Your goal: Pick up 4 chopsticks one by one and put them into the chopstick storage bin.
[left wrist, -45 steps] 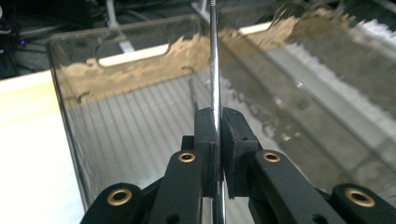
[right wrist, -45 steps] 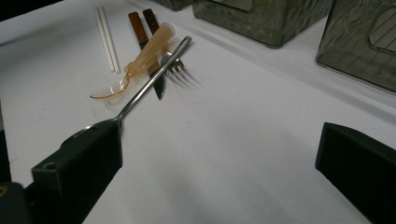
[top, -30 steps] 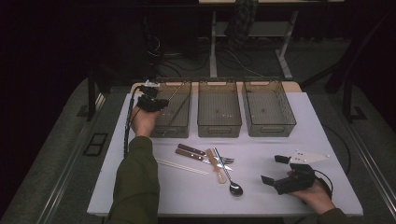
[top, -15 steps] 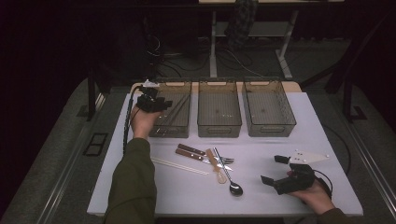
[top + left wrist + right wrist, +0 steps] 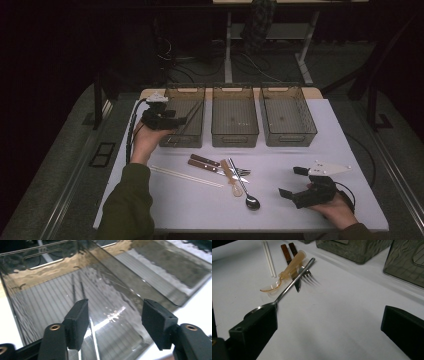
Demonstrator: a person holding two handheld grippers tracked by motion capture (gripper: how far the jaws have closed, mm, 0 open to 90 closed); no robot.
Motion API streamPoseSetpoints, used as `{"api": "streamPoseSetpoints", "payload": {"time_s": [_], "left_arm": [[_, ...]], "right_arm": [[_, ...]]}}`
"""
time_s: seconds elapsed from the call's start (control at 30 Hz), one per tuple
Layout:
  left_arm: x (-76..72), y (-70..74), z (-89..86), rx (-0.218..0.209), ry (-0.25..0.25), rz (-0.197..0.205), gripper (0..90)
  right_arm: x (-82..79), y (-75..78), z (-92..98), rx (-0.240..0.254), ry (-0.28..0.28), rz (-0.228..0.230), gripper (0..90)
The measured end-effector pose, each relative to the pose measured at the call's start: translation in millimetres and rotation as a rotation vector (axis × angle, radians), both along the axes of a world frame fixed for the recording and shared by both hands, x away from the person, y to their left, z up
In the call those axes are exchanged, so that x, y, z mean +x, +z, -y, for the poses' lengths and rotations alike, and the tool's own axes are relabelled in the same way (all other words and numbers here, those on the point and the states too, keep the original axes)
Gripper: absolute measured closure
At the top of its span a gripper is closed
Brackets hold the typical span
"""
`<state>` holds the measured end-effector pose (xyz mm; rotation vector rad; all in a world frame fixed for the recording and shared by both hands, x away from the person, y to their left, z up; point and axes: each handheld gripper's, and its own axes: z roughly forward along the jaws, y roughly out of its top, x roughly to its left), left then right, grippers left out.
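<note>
The high view is dim and underexposed: the white table (image 5: 300,150) is the one lit surface, and the floor and background sink into near black. Its detail is soft and grainy. The left gripper view is brighter, with glare streaks and wavy reflections on the smoky plastic bin (image 5: 75,290); the near jaws are slightly blurred. The right gripper view is evenly lit from above, with soft shadows under the metal spoon (image 5: 294,282); its close black jaws are out of focus.
</note>
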<state>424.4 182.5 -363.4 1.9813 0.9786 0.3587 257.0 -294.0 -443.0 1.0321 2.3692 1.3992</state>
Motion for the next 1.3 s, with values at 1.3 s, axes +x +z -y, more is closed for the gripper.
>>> {"api": "streamPoseSetpoints", "payload": {"time_s": [1.3], "left_arm": [[-115.7, -43.4, 9.9, 0.008, -0.198, -0.029, 34.4]], "right_arm": [[-2.0, 1.3, 1.8, -0.006, -0.007, 0.012, 0.5]]}}
